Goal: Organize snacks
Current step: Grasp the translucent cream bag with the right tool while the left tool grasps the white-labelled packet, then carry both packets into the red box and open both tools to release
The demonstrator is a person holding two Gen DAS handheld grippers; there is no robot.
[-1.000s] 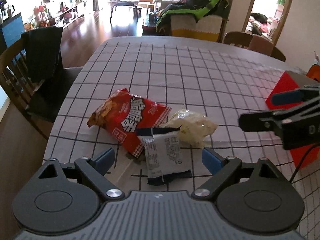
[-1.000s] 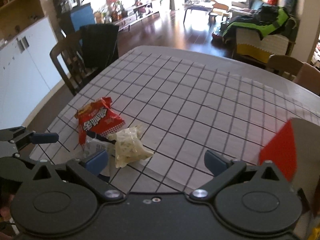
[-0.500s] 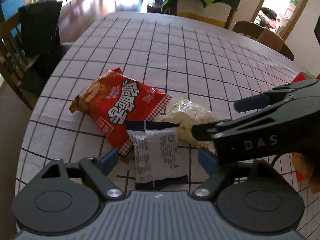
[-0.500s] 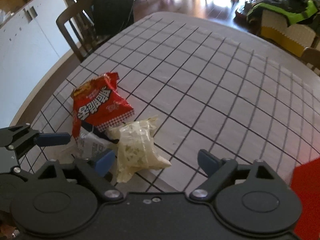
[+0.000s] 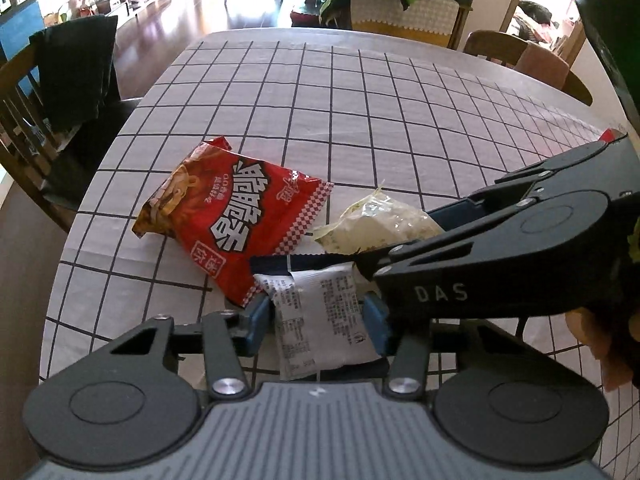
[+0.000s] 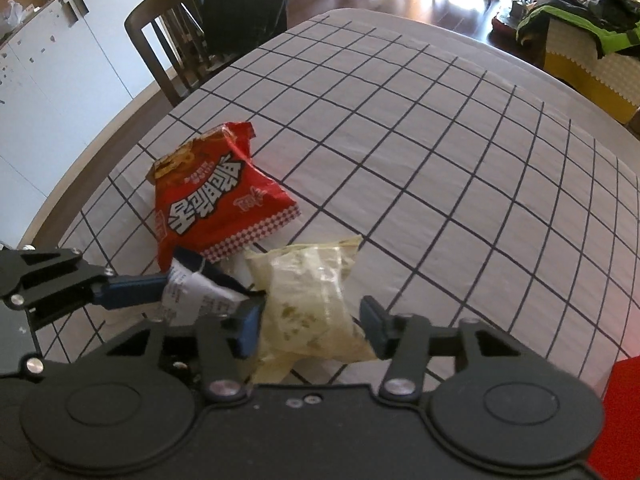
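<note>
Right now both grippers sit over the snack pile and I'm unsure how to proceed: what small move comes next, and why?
Probably lift both straight up a little. The left gripper, jaws just closing, pinches the white printed packet; the right gripper likewise squeezes the pale translucent bag. Both still lie on the checked tablecloth.

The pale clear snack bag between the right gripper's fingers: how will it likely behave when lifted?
The pale clear bag looks like thin crinkled film, so it will probably sag and crumple. Its puffy look suggests it is light. The right gripper, whose jaws have just been closing, pinches its middle, so the glossy ends may droop or slip.
</note>
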